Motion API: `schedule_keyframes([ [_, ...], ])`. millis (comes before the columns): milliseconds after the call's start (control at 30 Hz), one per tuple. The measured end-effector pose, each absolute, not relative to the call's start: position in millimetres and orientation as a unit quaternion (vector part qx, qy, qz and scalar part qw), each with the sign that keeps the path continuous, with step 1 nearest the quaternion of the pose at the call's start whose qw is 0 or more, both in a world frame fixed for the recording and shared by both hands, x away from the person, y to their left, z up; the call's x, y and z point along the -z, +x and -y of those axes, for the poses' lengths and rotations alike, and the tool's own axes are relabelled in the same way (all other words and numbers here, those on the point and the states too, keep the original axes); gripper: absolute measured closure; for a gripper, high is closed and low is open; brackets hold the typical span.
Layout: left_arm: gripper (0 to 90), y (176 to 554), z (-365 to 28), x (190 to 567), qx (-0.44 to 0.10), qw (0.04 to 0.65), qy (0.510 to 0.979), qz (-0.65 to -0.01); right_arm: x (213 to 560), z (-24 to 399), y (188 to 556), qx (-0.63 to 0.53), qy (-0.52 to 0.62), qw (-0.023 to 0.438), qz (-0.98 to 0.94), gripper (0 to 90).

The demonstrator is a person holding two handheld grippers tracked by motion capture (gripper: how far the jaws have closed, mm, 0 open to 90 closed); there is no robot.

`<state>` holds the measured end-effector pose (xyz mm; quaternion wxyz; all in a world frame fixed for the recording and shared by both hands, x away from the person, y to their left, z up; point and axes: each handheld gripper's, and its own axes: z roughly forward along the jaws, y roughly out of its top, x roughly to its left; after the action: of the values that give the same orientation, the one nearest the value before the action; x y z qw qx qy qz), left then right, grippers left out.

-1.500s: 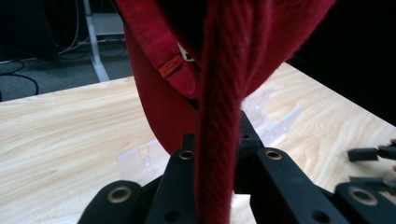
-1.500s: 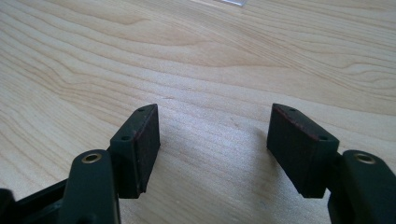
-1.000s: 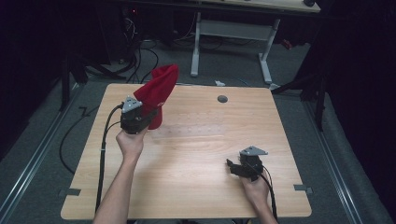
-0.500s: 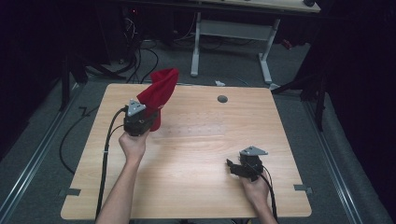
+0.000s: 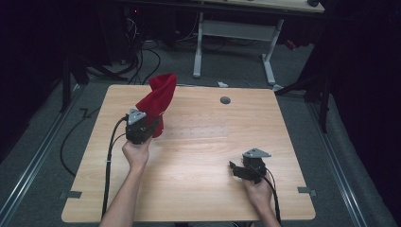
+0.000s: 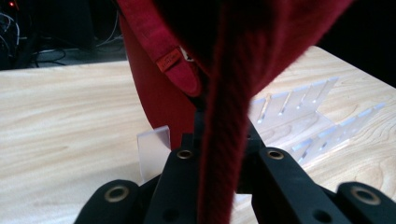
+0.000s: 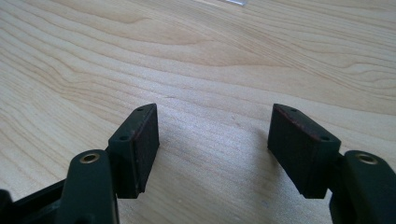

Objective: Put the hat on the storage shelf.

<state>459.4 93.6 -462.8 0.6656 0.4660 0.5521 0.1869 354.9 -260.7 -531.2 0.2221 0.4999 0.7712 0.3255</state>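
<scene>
Two grippers over a wooden table [image 5: 198, 156] – left gripper [image 6: 219, 149] clamped on red cloth [image 5: 158, 97], right gripper [image 7: 212, 147] spread, empty

A wooden table [image 5: 198, 189] with a round grey grommet [image 5: 225, 100]; beyond, perhaps a white-legged desk [image 5: 234, 33].

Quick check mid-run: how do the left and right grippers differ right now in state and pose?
The left gripper is shut on the red cloth; the right gripper is open, holding nothing. The left is raised at the table's far left, its cloth lifted; the right sits low at the near right. Both are hand-held, cables trailing.
</scene>
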Motion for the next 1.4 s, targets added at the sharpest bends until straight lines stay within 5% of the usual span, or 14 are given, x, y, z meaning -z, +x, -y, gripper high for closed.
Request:
schedule_keyframes([
  [667,77.6,454.8,-108.4,477.4,-0.134,0.656,0.459,-0.584,531.3,259.3,356.6,-0.323,0.506,0.225,-0.767,34.3],
  [1000,38.3,453.4,-118.0,482.1,-0.149,0.631,0.468,-0.601,531.3,259.6,356.5,-0.324,0.505,0.225,-0.768,34.1],
  [1400,28.5,430.0,-124.4,479.3,-0.157,0.609,0.506,-0.591,531.3,259.7,356.4,-0.324,0.504,0.224,-0.769,33.9],
])
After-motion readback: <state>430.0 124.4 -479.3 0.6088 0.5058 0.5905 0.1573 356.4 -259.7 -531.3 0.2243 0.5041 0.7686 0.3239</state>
